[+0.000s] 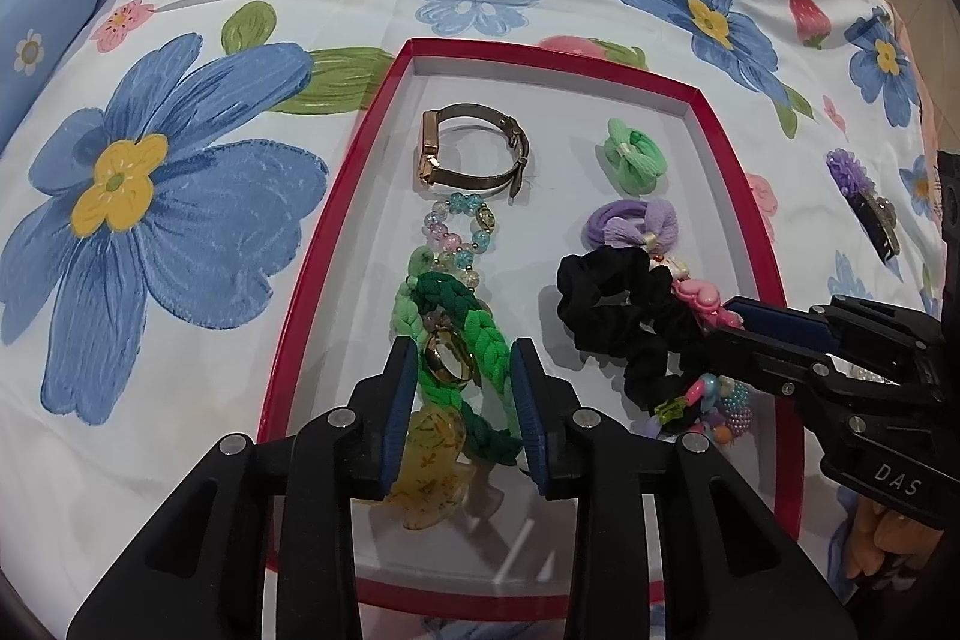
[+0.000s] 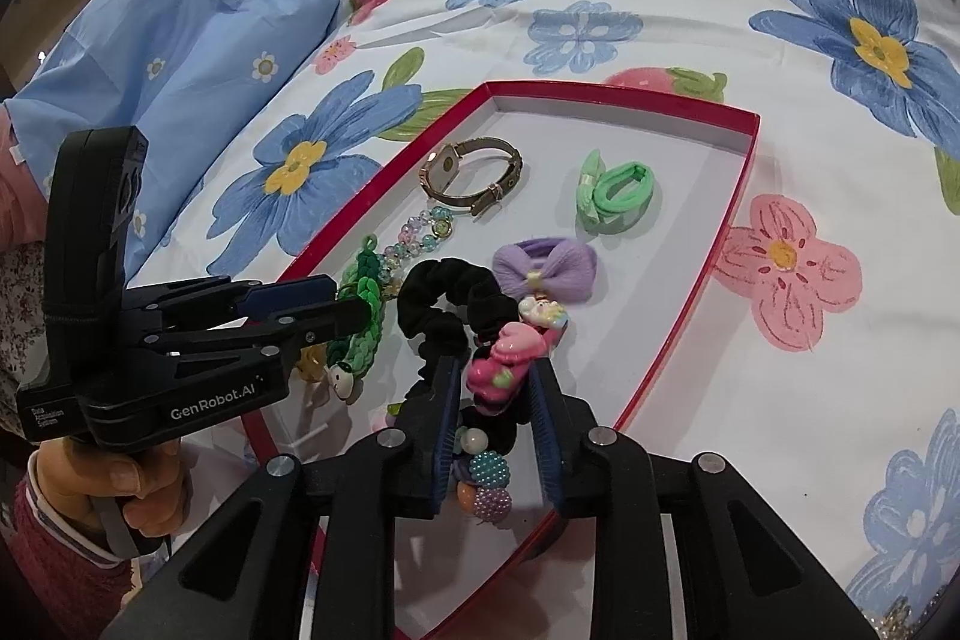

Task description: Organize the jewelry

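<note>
Left wrist view is showing both tongs (image 1: 463,388) spread, pinching nothing, over the nearly filled red-rimmed cardboard tray (image 1: 312,244), while a purple flower clip (image 1: 852,172) is lying outside on the bed.

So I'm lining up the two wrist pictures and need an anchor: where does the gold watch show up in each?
Left wrist view: the gold watch lies in the far left part of the red tray, above the centre of the picture.
Right wrist view: the gold watch lies toward the tray's far left corner, just left of centre.
Shared landmark: the green hair tie lies to its right in both.
</note>
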